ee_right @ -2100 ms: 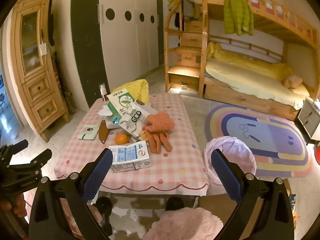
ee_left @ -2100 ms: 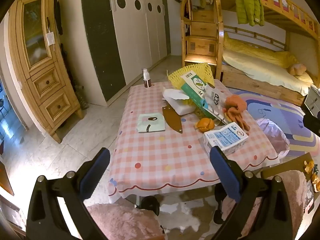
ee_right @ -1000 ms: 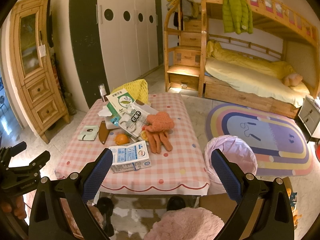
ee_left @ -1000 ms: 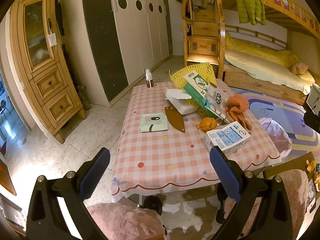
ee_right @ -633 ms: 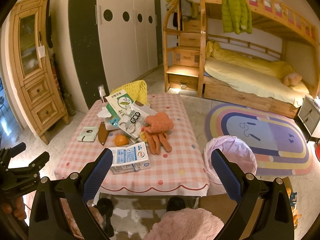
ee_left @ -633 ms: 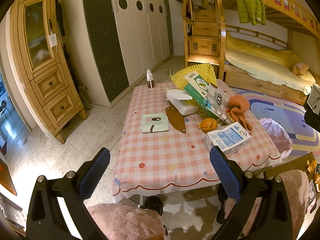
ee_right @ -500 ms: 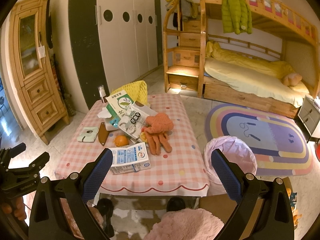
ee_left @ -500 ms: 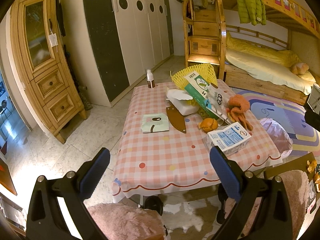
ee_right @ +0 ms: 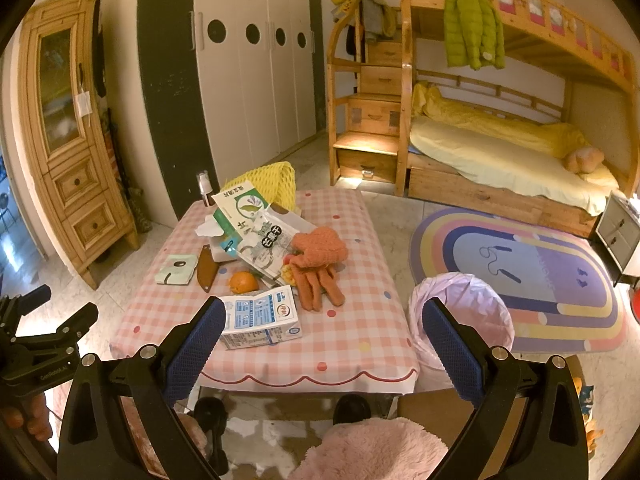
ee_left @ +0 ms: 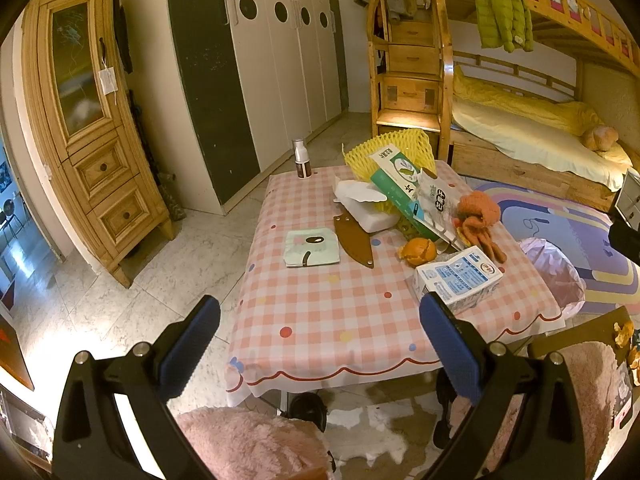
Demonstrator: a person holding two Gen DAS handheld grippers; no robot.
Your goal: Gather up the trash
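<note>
Trash waits untouched: a milk carton lies near the desk's front right corner, orange peel just beyond. Both grippers, left and right, hover before the front edge, fingers wide apart, empty. Judging so, collecting has not begun; the carton likely comes first. Beside the right edge stands the lined bin, over open floor.
</note>
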